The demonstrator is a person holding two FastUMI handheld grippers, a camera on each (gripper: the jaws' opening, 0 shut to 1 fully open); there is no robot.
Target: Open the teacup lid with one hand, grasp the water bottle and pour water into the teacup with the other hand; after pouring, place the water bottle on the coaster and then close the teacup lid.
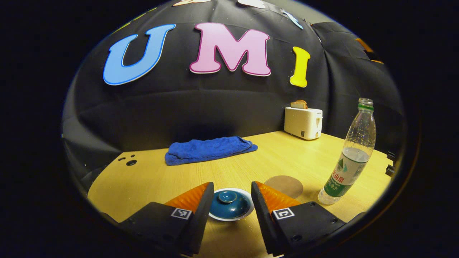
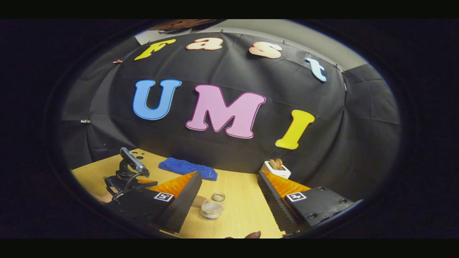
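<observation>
A teacup with its dark blue lid (image 1: 229,204) on stands at the near table edge, in the gap between the fingers of my left gripper (image 1: 231,184). That gripper is open and neither finger touches the lid. A round brown coaster (image 1: 285,185) lies just right of the cup. Further right stands a clear water bottle (image 1: 349,157), uncapped and partly full. In the right gripper view the same bottle (image 2: 212,207) shows from above, low between the fingers of my right gripper (image 2: 229,173), which is open and above it.
A folded blue towel (image 1: 209,148) lies at the back of the wooden table (image 1: 143,179). A white toaster (image 1: 303,122) with bread in it stands at the back right corner. The left gripper's body (image 2: 125,177) shows at the left of the right gripper view.
</observation>
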